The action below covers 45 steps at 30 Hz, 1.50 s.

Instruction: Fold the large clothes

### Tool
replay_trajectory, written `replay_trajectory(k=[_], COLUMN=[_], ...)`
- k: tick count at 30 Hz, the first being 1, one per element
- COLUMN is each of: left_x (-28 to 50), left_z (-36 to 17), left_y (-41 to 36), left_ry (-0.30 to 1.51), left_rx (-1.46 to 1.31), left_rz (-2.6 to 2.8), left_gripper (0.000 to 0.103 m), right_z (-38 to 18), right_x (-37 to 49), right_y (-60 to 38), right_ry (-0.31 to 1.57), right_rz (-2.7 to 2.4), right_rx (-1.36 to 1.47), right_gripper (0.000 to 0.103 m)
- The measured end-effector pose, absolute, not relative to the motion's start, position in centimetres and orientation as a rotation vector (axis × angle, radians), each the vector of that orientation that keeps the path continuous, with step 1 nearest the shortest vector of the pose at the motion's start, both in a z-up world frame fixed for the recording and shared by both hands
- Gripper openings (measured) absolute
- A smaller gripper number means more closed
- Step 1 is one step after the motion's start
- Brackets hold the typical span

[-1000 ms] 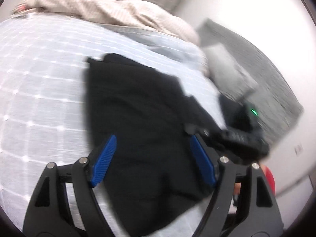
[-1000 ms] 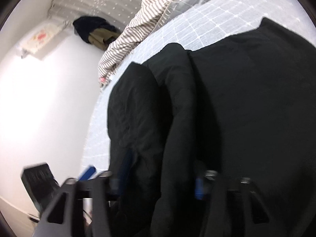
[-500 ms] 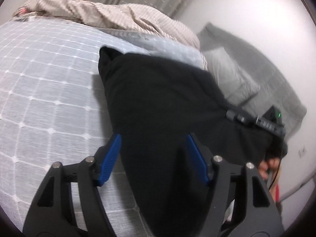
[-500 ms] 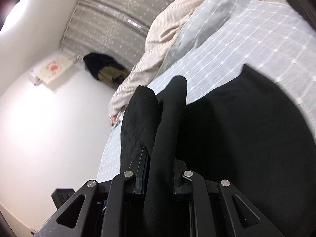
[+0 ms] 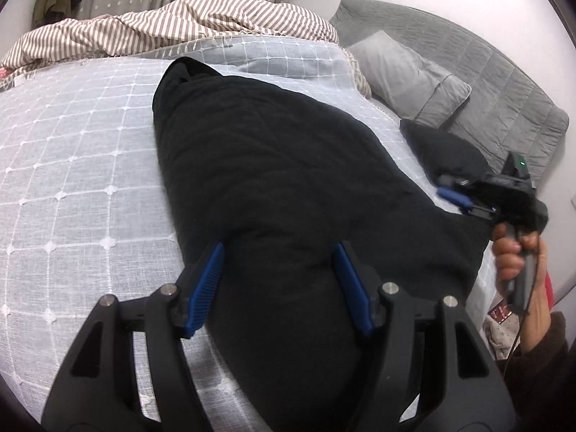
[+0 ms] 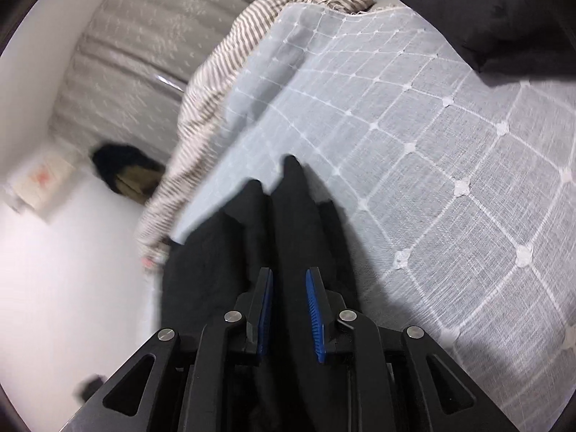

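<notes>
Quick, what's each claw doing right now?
Left claw: open, straddling the black garment, not clamped.
Right claw: closed on a fold of the black garment.

Both wrist views look closely along bed, sharing black garment.

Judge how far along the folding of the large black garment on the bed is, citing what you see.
Done: the large black fabric garment already lies lengthwise in a long, doubled-looking band on the white grid-patterned bedspread. In hand: the right gripper is shut on a bunched fold of it, while the left gripper hangs open over its near end. Left: probably releasing that fold and folding the band crosswise.
</notes>
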<state>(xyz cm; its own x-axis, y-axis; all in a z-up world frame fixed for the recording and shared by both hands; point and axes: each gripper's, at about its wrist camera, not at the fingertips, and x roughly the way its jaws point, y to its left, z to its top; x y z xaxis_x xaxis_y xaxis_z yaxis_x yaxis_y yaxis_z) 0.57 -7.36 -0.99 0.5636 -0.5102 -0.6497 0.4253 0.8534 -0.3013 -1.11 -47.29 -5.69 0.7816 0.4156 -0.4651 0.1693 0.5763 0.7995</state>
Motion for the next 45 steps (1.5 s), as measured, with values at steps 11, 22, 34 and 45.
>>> replay_trajectory(k=[11,22,34,45], left_x=[0.2,0.4,0.2,0.4], left_z=[-0.8,-0.5,-0.5,-0.6], left_y=[-6.8,-6.8,-8.8,-8.4], left_ry=[0.802,0.804,0.785,0.82], left_rx=[-0.137,-0.15,-0.143,-0.15], left_rz=[-0.537,-0.516,-0.553,-0.518], left_gripper=[0.066,0.068,0.068,0.081], right_z=[-5.6,-7.6,-3.1,-4.8], right_x=[2.0,1.9,-2.0,-2.9], right_y=[-42.3,-40.2,-44.4,-43.8], right_ry=[0.892,1.068,0.783,0.908], right_rz=[0.471,0.479,0.152,0.09], right_rx=[0.908,0.807,0.631,0.575], right_gripper=[0.059,0.031,0.022,0.027])
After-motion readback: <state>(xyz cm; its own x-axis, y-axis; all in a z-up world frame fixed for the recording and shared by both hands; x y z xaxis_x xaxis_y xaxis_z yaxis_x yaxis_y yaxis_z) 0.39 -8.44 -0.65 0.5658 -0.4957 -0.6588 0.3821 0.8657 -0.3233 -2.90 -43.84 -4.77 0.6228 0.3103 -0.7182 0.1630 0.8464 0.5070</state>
